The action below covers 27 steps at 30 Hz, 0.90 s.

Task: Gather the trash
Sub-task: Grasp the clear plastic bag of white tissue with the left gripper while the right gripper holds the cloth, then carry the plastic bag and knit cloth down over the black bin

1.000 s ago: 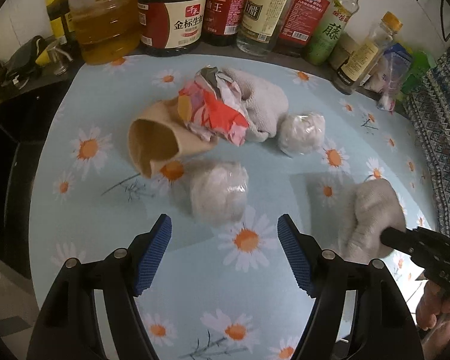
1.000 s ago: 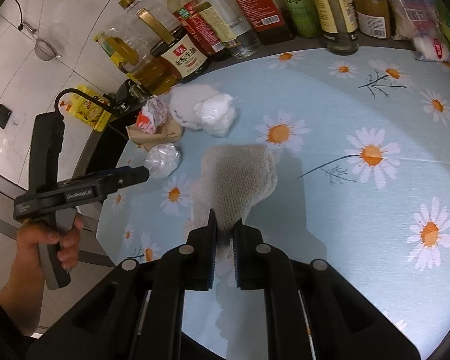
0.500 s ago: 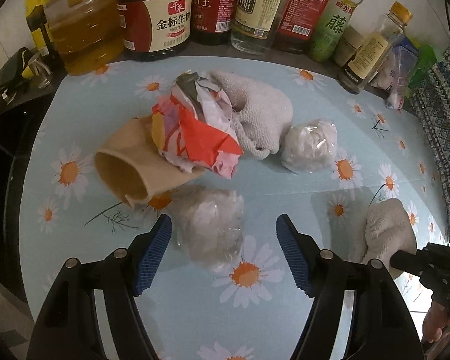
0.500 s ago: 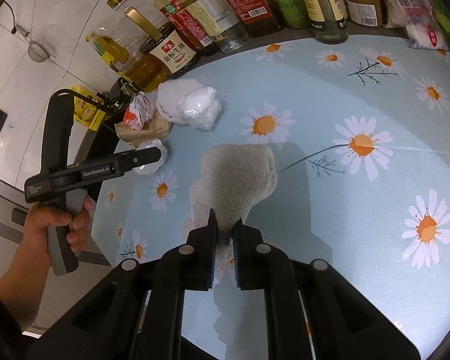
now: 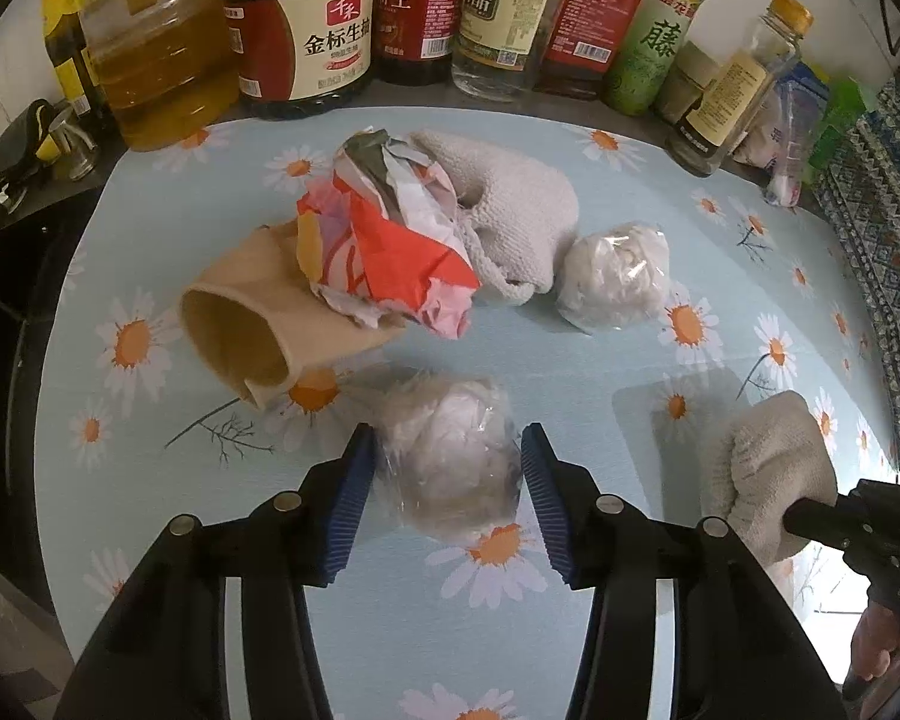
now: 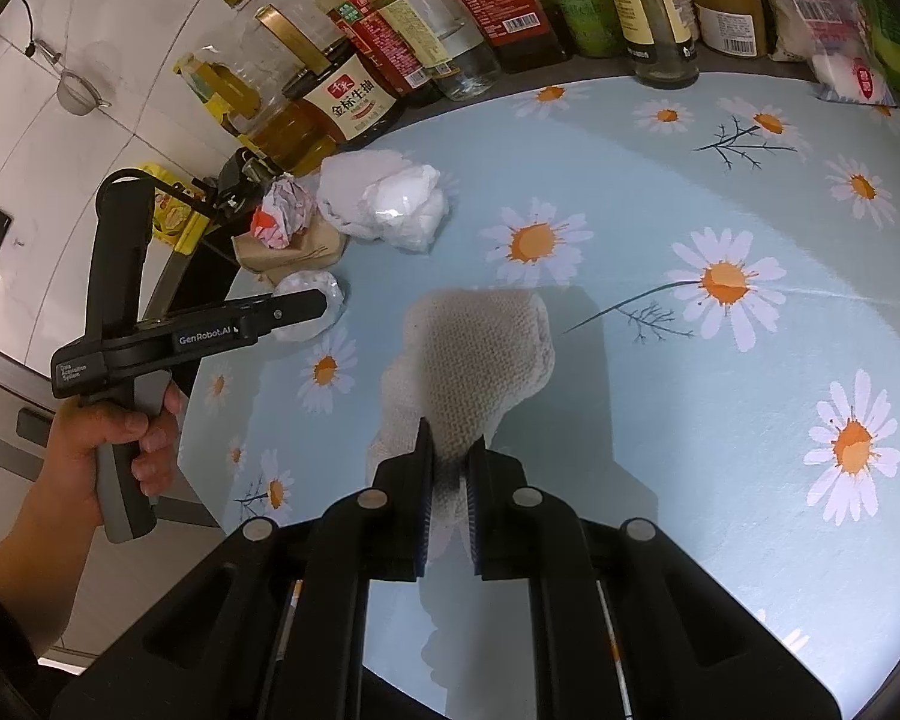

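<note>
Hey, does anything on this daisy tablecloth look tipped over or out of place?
Yes. A paper cup lies on its side, mouth open, with a crumpled red wrapper against it. Two plastic-wrapped wads and a knitted cloth are strewn around.

Your round table [image 5: 570,372] is wearing a pale blue daisy-print cover.
You are looking at a paper cup [image 5: 252,324] lying on its side with a crumpled red-and-white wrapper [image 5: 390,240] leaning on it, a knitted cloth [image 5: 510,210] touching the wrapper, two plastic-wrapped wads [image 5: 615,276] [image 5: 450,462] sitting apart, and bottles [image 5: 306,30] standing along the far edge.
</note>
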Tool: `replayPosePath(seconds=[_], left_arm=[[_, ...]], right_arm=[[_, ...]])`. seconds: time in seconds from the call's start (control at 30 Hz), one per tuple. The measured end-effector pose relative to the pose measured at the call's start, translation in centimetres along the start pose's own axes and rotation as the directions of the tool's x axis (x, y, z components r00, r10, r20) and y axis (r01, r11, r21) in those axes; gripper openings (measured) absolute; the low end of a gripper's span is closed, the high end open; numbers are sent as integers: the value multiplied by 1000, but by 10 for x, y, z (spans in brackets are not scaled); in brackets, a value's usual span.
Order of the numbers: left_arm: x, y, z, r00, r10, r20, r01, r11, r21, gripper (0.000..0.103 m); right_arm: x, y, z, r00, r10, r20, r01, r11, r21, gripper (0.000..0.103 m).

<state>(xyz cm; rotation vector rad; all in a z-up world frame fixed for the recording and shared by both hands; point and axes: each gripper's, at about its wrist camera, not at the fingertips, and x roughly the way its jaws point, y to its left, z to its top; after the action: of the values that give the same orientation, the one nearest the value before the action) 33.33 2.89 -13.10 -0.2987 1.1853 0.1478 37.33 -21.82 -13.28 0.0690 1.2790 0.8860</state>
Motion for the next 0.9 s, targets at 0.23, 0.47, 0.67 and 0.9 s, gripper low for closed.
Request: replayPosePath(seconds=[0.23, 0.47, 0.67, 0.9], left_arm=[[-11, 2, -12, 1000, -18, 6, 18, 1000, 4, 48], [-26, 5, -30, 999, -39, 17, 38, 999, 17, 48], [-43, 11, -52, 998, -43, 41, 42, 999, 34, 48], [-61, 23, -80, 995, -90, 44, 89, 996, 31, 48]], right_arm=[[3, 11, -5, 1000, -1, -6, 1, 1000, -10, 11], [8, 30, -15, 1000, -9, -11, 9, 1000, -22, 11], [8, 54, -22, 1000, -18, -7, 18, 999, -49, 11], [7, 84, -35, 1000, -30, 3, 31, 997, -67, 11]])
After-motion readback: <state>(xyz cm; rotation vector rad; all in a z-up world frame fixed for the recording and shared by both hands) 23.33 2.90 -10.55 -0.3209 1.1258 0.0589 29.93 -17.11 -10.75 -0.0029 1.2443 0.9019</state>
